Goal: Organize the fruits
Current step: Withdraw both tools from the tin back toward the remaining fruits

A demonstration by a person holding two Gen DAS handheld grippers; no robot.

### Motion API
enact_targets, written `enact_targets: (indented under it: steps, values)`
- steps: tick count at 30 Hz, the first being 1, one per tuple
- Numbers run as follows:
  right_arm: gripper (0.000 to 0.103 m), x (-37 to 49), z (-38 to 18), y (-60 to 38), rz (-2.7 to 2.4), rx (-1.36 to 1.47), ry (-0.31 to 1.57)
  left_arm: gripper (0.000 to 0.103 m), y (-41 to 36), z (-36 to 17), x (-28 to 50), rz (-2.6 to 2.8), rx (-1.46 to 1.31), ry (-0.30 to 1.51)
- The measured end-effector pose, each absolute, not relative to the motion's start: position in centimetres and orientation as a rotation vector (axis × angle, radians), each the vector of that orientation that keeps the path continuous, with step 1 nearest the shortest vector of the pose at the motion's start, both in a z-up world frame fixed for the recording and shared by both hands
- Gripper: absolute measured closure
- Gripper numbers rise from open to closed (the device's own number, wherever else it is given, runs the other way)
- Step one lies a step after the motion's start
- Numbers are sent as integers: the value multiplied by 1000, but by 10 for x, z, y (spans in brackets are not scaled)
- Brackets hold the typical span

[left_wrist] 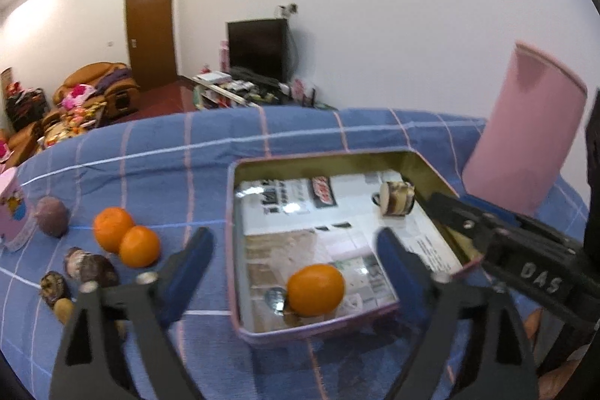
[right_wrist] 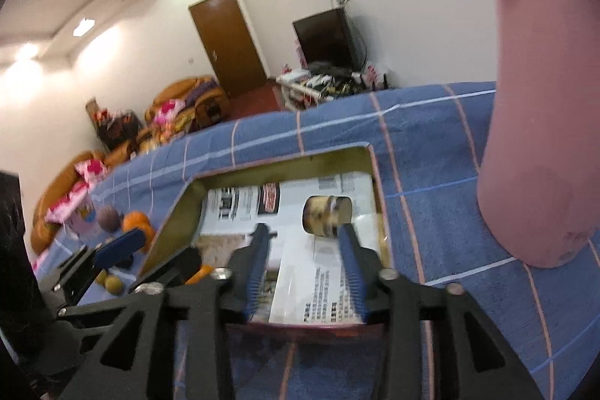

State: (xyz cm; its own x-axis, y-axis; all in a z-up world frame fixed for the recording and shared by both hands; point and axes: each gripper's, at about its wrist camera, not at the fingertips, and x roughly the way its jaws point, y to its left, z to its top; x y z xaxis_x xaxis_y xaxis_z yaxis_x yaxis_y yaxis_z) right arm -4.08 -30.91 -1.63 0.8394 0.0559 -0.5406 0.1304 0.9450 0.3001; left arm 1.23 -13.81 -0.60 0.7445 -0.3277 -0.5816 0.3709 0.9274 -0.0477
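Observation:
A pink-rimmed metal tray lined with newspaper lies on the blue checked cloth. One orange sits in its near part, with a small dark item under it. My left gripper is open just above and behind that orange, empty. Two more oranges lie on the cloth to the left, beside a purple fruit and several dark brown fruits. My right gripper is open over the tray, near a small striped mug lying on its side. It also shows in the left wrist view.
A tall pink jug stands on the cloth right of the tray; it also shows in the left wrist view. A pink cup stands at the far left. The table edge runs behind the tray, with a living room beyond.

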Motion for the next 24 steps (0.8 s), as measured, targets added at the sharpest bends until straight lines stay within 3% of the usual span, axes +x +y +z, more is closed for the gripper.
enact_targets:
  steps: [2, 3, 24]
  values:
    - [17, -47, -12, -311, -45, 350, 522, 0, -134, -2, 9, -379, 60, 597]
    - [14, -50, -10, -309, -53, 346, 494, 0, -134, -2, 7, -379, 66, 593]
    - [13, -66, 0, -269, -215, 154, 387, 0, -71, -11, 5, -178, 167, 502]
